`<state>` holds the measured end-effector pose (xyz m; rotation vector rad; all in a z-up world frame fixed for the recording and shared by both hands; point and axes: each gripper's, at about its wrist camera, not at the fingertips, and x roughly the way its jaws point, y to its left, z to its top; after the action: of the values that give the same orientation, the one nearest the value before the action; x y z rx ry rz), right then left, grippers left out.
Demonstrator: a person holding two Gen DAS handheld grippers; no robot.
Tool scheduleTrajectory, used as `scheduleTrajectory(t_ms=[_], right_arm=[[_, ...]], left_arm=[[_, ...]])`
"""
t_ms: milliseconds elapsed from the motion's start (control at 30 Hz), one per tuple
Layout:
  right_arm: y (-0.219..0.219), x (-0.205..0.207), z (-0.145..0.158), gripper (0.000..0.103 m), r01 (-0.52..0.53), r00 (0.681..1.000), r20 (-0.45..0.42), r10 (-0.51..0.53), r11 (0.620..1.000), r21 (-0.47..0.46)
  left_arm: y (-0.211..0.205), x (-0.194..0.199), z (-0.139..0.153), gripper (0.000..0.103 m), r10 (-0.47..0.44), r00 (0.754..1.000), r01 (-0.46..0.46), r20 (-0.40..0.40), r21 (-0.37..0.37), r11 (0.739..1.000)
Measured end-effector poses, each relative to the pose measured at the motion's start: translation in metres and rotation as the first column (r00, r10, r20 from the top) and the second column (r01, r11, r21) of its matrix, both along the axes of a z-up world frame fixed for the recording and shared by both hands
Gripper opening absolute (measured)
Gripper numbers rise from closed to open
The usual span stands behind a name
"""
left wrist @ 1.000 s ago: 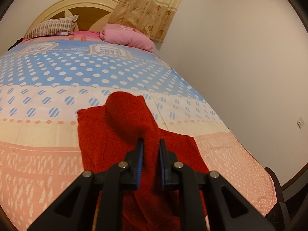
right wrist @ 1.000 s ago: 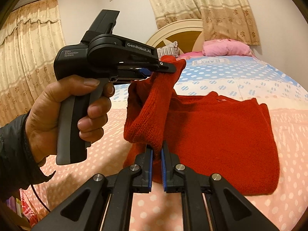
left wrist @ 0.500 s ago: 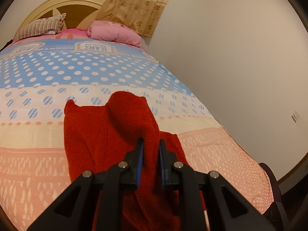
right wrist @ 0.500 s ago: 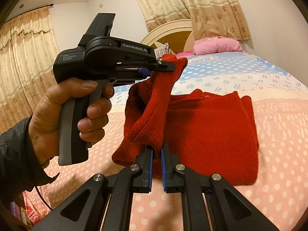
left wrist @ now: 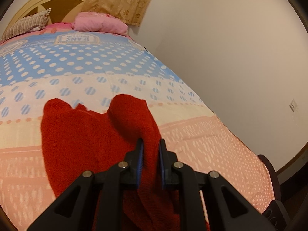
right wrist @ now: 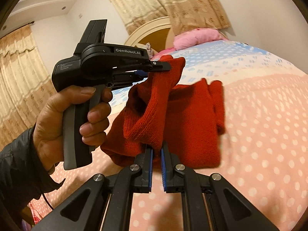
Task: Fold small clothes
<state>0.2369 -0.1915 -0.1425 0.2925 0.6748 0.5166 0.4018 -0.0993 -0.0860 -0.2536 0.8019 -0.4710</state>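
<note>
Folding is under way but plainly not finished: the small red knitted sweater (right wrist: 192, 119) lies with most of its body flat on the bed's dotted pink, cream and blue quilt (right wrist: 259, 134), while one side of it is lifted clear of the bed and doubled over toward the rest. Both claws have hold of that raised part. The left claw (left wrist: 150, 148) is nearly closed, its blue pads pinching a thick bunch of the knit, seen in the right wrist view at the upper end of the lifted fold, with the person's hand (right wrist: 63, 119) round its grip. The right claw (right wrist: 156, 150) is fully closed on the lower edge of the same fold, just above the quilt.

By my reading, the first fold is mid-carry: the lifted side has yet to be laid down and released. The far edge of the sweater looks already turned in, though blur makes that uncertain. What is left, I judge, is to set this fold flat, then any further folds
</note>
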Motion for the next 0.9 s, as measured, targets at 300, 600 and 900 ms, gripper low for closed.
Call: scheduleTrajectory(t_ms=[300, 600, 900], right_arm=[[-0.021, 0.0, -0.009, 0.007, 0.057, 0.995, -0.081, -0.052, 0.996, 0.063], [-0.03, 0.0, -0.015, 0.007, 0.081, 0.991, -0.119, -0.068, 0.991, 0.103], [-0.044, 0.0, -0.013, 0.008, 0.151, 0.981, -0.137, -0.137, 0.984, 0.096]], left_arm=[[-0.028, -0.003, -0.008, 0.018, -0.034, 0.999, 0.034, 0.002, 0.069, 0.997], [-0.016, -0.042, 0.009, 0.057, -0.059, 0.993, 0.044, 0.105, 0.139, 0.989], [0.035, -0.075, -0.027, 0.075, 0.049, 0.988, -0.093, 0.144, 0.316, 0.944]])
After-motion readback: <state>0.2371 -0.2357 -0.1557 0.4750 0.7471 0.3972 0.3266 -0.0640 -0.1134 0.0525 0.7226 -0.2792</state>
